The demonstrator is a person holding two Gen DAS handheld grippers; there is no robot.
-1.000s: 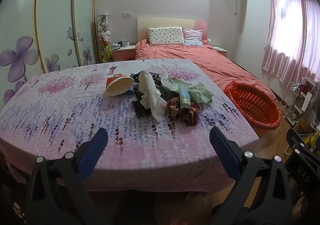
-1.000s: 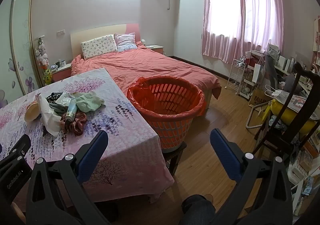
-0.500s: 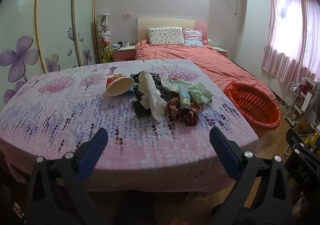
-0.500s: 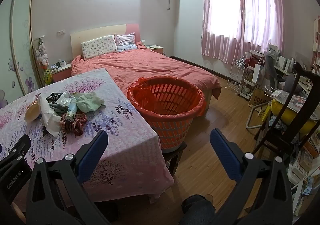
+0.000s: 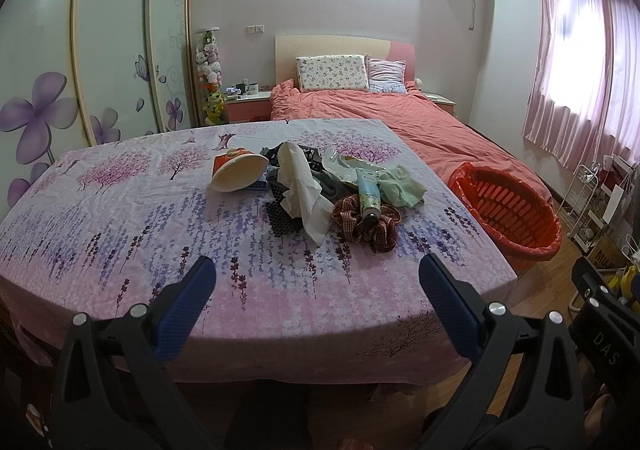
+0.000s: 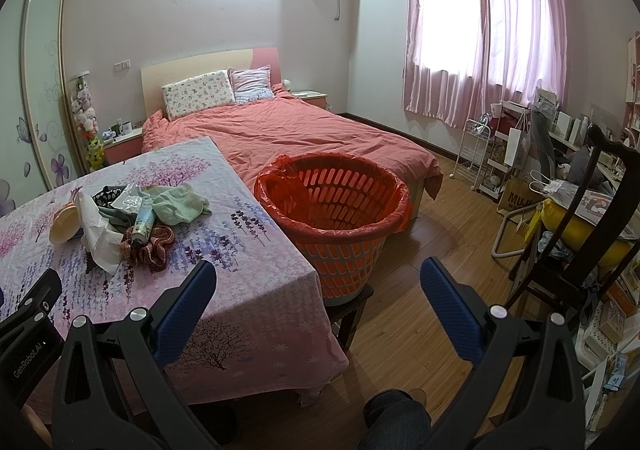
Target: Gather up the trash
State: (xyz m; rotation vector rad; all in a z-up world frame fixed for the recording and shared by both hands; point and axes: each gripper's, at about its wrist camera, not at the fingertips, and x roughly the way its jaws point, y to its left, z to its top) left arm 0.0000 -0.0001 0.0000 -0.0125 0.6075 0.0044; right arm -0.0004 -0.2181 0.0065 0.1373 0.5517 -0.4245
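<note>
A heap of trash lies mid-table on the floral cloth (image 5: 120, 218): a tipped paper bowl (image 5: 239, 174), white crumpled tissue (image 5: 302, 190), a tube (image 5: 369, 196) on a checked scrunchie (image 5: 366, 224), a green cloth (image 5: 400, 186), and a black mesh piece (image 5: 282, 216). The heap shows in the right wrist view too (image 6: 132, 222). An orange basket (image 6: 332, 206) with a red liner stands on a stool right of the table (image 5: 506, 206). My left gripper (image 5: 316, 290) is open and empty at the table's near edge. My right gripper (image 6: 318, 290) is open and empty, before the basket.
A bed with an orange cover (image 6: 304, 130) lies behind the table and basket. A wire rack (image 6: 478, 154), a dark chair (image 6: 576, 234) and clutter line the right wall. Wardrobe doors (image 5: 112, 50) stand at the left. Wood floor (image 6: 420, 250) lies right of the basket.
</note>
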